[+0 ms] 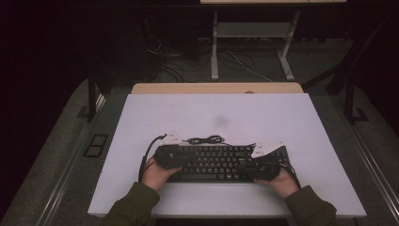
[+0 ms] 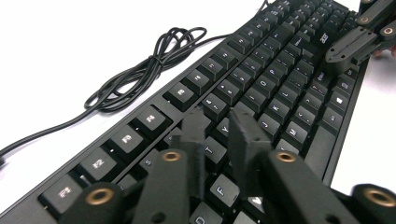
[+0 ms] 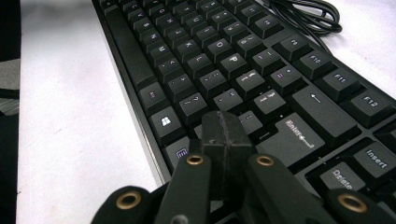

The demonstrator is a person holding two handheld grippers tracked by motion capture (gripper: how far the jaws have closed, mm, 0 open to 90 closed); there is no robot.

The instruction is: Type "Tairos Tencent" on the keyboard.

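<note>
Typing posture: both grippers hovered over a black keyboard [image 1: 221,162], apparently to press keys with the jaw tips.
Hands: one hand [image 1: 157,175] at the keyboard's left end, the other [image 1: 282,181] at its right, sleeves coming in over the near table edge.
Left gripper [image 2: 218,122]: jaws stood slightly apart, nothing between them, tips poised over the letter rows near T and F.
Right gripper [image 3: 226,126]: jaws pressed together, nothing held, a blunt point aimed at keys beside the Enter key [image 3: 294,137]; likely closed to strike one key at a time.
Keyboard position: lay flat across the near middle of the white table [image 1: 188,117], square to the person.
Cable [image 1: 204,140]: loosely bundled just behind the keyboard, kept out of the working area.
Beyond: dark floor [image 1: 56,141] and a desk frame [image 1: 254,33], well apart.
</note>
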